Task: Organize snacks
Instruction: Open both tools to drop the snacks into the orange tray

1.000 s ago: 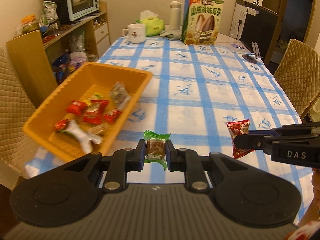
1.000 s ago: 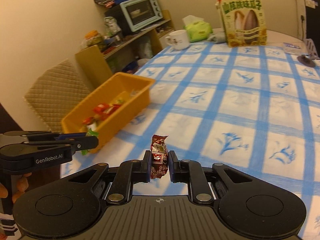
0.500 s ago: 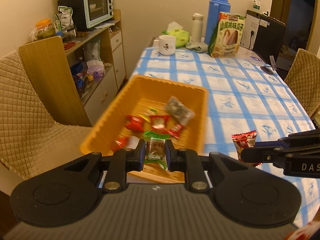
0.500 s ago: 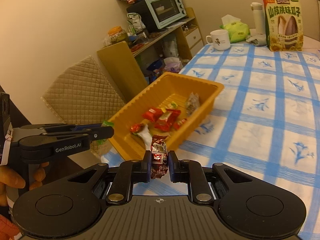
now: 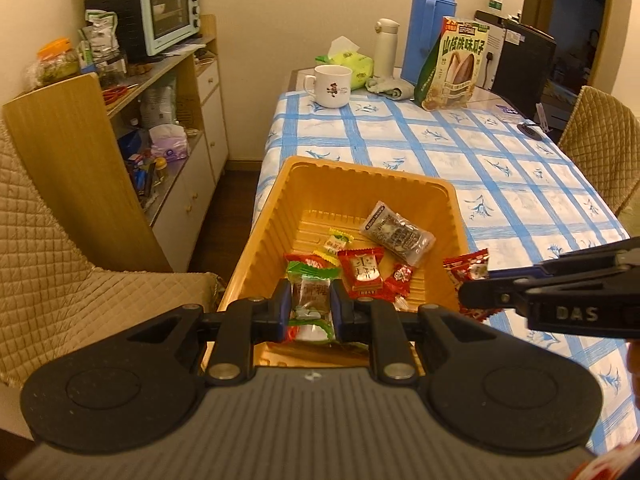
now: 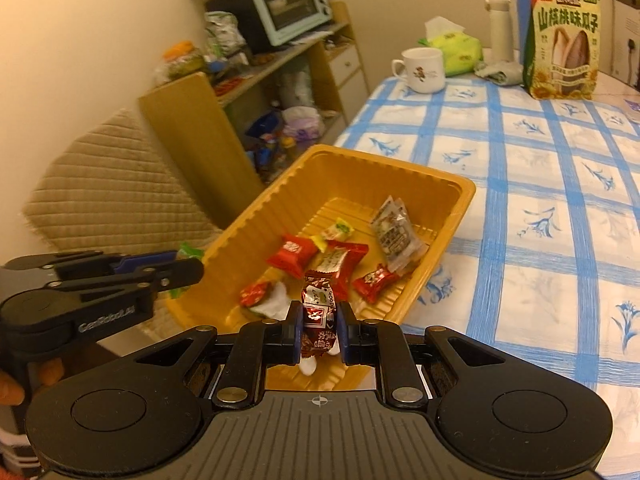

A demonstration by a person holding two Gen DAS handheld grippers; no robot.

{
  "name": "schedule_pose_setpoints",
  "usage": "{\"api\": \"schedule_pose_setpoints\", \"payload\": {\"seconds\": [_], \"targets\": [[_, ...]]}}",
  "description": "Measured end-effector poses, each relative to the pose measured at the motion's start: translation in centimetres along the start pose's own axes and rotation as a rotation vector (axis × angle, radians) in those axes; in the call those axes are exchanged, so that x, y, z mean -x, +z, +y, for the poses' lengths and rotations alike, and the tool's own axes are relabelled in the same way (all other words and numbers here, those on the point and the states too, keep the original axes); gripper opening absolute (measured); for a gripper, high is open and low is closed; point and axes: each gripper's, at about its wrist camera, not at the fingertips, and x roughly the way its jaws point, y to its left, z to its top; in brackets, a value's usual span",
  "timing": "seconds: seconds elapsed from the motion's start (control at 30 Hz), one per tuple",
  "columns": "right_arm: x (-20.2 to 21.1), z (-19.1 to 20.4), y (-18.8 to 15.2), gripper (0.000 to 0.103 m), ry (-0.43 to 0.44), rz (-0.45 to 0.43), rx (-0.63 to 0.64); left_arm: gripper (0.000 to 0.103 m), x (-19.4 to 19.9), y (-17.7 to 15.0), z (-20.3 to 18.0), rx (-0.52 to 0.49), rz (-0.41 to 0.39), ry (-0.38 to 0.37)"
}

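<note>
The left tool (image 5: 311, 307) was closed tight on a green candy (image 5: 310, 300), with its see-through wrapper squeezed between the two pads. It hung over the near end of the yellow tray (image 5: 352, 172). The right tool (image 6: 319, 331) was closed on a red-brown candy (image 6: 319, 320) that stood up between its pads. It too was above the near end of the tray. In the left view, the right tool (image 5: 472, 294) came in from the right side, with its candy sticking out past the tray's right wall.

The tray sat at the corner of the table (image 5: 500, 160), which had a blue and white checked cloth. Inside the tray lay more snacks: a few red candies (image 5: 364, 272), a small yellow candy (image 5: 335, 242), and a dark snack in a clear pack (image 5: 396, 234) toward the right wall.

At the far end of the table stood a white mug (image 5: 332, 86), a green tissue pack (image 5: 352, 66), a white bottle (image 5: 386, 46), a blue flask (image 5: 426, 28) and a big bag of seeds (image 5: 454, 68). A shelf (image 5: 176, 92) with a little green oven (image 5: 168, 14) stood by the wall on the left. A padded chair (image 5: 60, 272) was near the tray's corner.
</note>
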Motion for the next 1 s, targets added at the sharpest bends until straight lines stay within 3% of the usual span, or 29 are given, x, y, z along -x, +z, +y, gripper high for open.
{"api": "schedule_pose_setpoints", "payload": {"seconds": [0.37, 0.53, 1.0], "targets": [[-3.3, -0.2, 1.5, 0.018, -0.122, -0.013, -0.040, 0.018, -2.5, 1.4, 0.5, -0.031, 0.010, -0.075], [-3.5, -0.7, 2.2, 0.018, -0.128, -0.048, -0.073, 0.018, -3.3, 1.7, 0.6, -0.034, 0.013, -0.095], [-3.2, -0.8, 2.2, 0.019, -0.124, -0.044, -0.071, 0.018, -4.7, 2.4, 0.0, -0.049, 0.020, -0.128]]}}
